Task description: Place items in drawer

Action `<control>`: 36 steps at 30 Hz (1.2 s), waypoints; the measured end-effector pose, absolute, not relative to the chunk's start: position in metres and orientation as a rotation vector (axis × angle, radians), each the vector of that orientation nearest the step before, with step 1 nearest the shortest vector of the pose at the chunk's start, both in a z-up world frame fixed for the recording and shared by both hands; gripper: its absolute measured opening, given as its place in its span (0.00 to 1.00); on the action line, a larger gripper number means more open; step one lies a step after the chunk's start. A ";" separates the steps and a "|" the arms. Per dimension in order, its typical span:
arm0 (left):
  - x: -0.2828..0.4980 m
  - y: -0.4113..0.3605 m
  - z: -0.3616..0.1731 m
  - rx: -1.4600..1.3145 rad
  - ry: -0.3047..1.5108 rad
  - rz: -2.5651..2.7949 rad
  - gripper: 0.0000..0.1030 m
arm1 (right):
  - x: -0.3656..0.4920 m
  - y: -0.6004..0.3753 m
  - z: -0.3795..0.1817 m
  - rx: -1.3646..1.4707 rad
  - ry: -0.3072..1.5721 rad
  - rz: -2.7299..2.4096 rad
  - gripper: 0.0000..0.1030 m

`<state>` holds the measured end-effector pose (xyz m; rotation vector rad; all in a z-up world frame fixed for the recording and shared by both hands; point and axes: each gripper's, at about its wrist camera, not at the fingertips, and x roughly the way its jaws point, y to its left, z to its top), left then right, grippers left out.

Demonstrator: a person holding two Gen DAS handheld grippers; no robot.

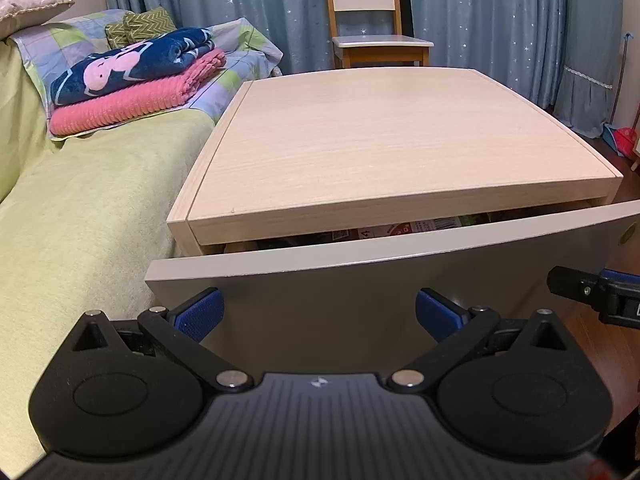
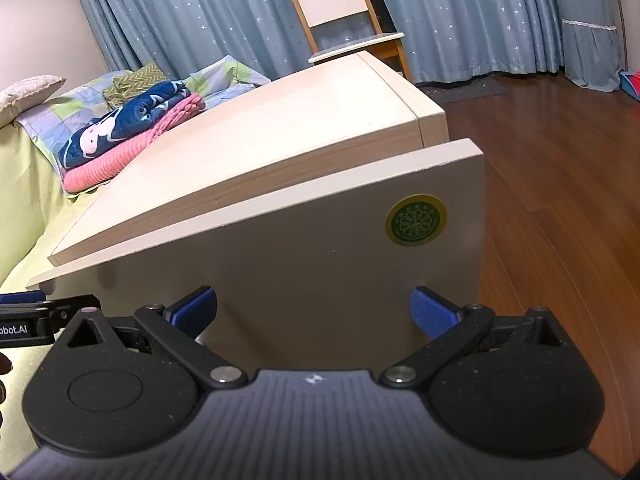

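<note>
Both grippers sit low in front of the drawer (image 1: 384, 280), which stands slightly out from the bedside cabinet (image 1: 380, 136). Through the narrow gap under the cabinet top, printed packaging (image 1: 404, 229) shows inside the drawer, so some items already lie where the task wants them; what else is in there is hidden.

The left gripper (image 1: 319, 314) has its blue pads spread wide with nothing between them, facing the drawer front near its left end. The right gripper (image 2: 314, 312) is just as wide and empty, squared up to the drawer's right end below the round green sticker (image 2: 416, 220).

The cabinet top is bare, and neither gripper carries anything. My read: this fits either a drawer being pushed shut after loading or one being drawn open with things already inside. The pictures don't settle which.
</note>
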<state>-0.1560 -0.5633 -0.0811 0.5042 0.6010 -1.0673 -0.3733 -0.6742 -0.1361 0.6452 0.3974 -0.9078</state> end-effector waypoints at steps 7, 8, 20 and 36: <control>-0.152 -0.571 -0.081 0.500 0.601 -1.065 0.99 | -0.371 -0.680 -0.138 0.649 0.385 -0.908 0.99; -0.152 -0.572 -0.081 0.499 0.600 -1.065 0.99 | -0.371 -0.681 -0.138 0.649 0.384 -0.908 0.99; -0.147 -0.582 -0.082 0.504 0.596 -1.054 0.99 | -0.367 -0.689 -0.142 0.649 0.372 -0.909 1.00; -0.142 -0.593 -0.083 0.499 0.593 -1.046 0.99 | -0.365 -0.696 -0.145 0.649 0.357 -0.913 1.00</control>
